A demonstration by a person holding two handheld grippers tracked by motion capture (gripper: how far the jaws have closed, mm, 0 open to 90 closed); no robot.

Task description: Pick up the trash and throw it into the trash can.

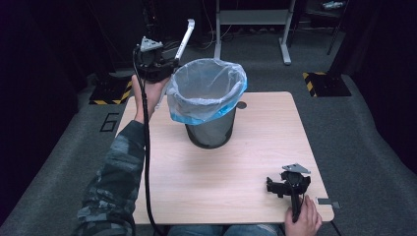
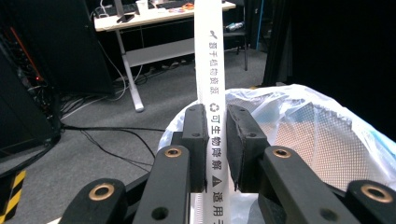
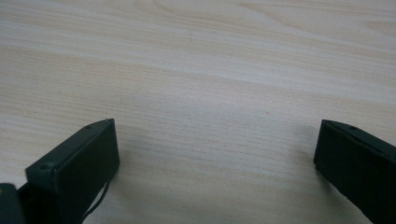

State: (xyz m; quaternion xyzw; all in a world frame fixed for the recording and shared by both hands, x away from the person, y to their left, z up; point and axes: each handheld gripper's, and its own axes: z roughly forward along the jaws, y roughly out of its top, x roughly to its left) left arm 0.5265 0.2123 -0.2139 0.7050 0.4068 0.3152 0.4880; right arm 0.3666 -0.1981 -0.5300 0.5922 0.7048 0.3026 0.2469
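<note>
The left claw is clenched on a long white strip with printed characters, and it holds this strip upright just beside the far-left rim of the mesh bin. The bin stands on the wooden bench and is lined with a clear plastic bag. The right claw is released, its jaws wide apart, low over the bare bench near the front right corner.

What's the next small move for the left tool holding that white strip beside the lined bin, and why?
Probably carry it right, over the bin's mouth. The left tool is shut on the white strip beside the bag-lined rim, not above the opening; the right tool rests open on the table.
</note>
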